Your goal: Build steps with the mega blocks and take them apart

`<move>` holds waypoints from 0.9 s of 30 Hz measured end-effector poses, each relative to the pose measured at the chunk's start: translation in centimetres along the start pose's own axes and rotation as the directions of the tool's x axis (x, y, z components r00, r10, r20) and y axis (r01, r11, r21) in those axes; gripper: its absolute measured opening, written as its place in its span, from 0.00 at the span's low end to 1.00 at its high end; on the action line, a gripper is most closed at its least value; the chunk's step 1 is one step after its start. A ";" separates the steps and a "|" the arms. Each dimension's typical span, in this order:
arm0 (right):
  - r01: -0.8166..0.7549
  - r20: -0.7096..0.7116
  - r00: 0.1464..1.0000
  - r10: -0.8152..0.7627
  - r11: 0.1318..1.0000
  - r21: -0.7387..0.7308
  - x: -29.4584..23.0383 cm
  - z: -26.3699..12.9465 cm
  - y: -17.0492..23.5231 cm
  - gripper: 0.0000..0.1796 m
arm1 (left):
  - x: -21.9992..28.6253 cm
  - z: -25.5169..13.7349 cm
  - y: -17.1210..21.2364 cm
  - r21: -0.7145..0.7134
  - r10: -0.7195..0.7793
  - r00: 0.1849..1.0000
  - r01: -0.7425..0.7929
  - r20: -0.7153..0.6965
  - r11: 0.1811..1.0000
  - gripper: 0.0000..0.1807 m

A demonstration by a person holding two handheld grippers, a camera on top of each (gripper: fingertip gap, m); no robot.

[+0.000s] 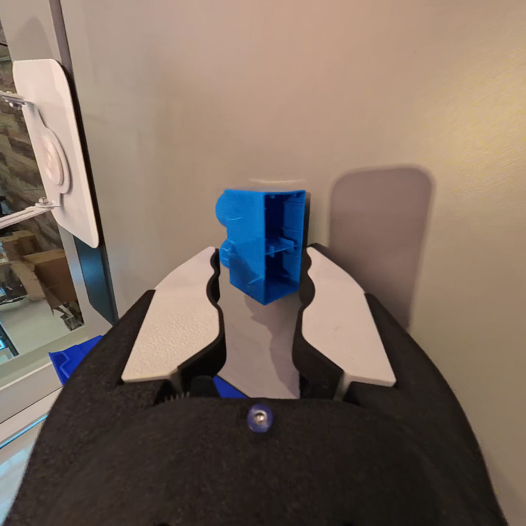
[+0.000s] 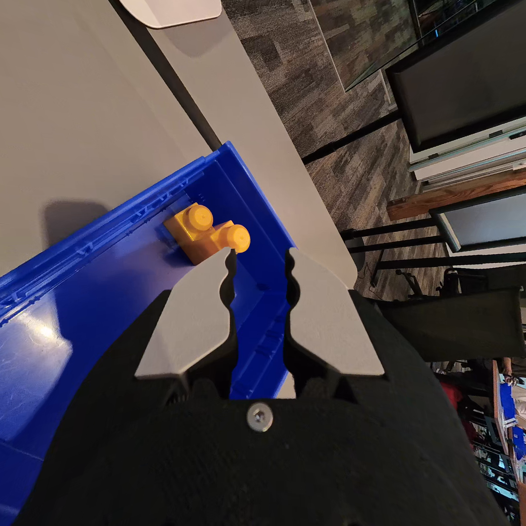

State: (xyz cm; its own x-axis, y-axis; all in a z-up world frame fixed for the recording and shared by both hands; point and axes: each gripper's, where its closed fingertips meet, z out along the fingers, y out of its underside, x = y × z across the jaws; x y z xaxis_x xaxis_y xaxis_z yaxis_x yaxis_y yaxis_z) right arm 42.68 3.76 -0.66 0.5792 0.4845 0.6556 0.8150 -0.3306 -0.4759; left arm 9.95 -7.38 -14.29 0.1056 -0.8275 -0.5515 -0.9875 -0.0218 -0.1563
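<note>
In the left wrist view we see our left gripper [image 1: 260, 253] clamped on a blue block [image 1: 257, 244]: the left finger presses the studded side and the right finger [image 1: 336, 313] presses the rim of the hollow underside, which faces right and toward the camera. The block sits at the fingertips, its two studs pointing left, and it reaches out past the tips over the grey table [image 1: 284, 113]. A shadow falls on the table just right of the block. At the left edge a white plate [image 1: 54, 148] is fixed at the table's side, with floor below it, and a bit of the blue bin [image 1: 68, 367] shows at the lower left. In the right wrist view our right gripper [image 2: 260, 252] is open, the fingers apart with nothing between them, hanging over the inside of the bin [image 2: 71, 327]. A yellow block [image 2: 199, 239] lies in the bin's far corner, against the wall, its two studs pointing toward the camera; the left fingertip [image 2: 219, 262] overlaps its lower edge in the picture, and we cannot tell whether they touch. Beyond the table lie patterned carpet [image 2: 313, 85] and dark furniture.
</note>
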 end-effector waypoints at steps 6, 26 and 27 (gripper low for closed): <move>0.000 0.006 1.000 0.000 1.000 -0.009 0.0 0.1 0.3 0.19 | -0.1 -2.0 -0.6 0.070 -0.073 0.993 0.079 -0.090 0.994 0.32; 0.012 0.055 0.998 -0.009 0.998 -0.055 -1.4 1.3 1.0 0.20 | -4.2 -8.8 20.3 0.009 -0.339 0.854 0.373 -0.395 0.928 0.28; 0.009 0.058 0.998 -0.006 0.998 -0.054 -1.4 1.3 1.1 0.20 | -4.0 -8.2 20.3 -0.012 -0.328 0.854 0.354 -0.404 0.935 0.30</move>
State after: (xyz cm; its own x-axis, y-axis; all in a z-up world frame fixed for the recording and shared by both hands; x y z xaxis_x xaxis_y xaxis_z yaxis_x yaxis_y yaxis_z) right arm 42.73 3.74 -2.82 0.5726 0.5329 0.6230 0.8198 -0.3695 -0.4375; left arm -11.43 -9.12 -8.59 0.3667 -0.9261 -0.0882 -0.8877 -0.3200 -0.3310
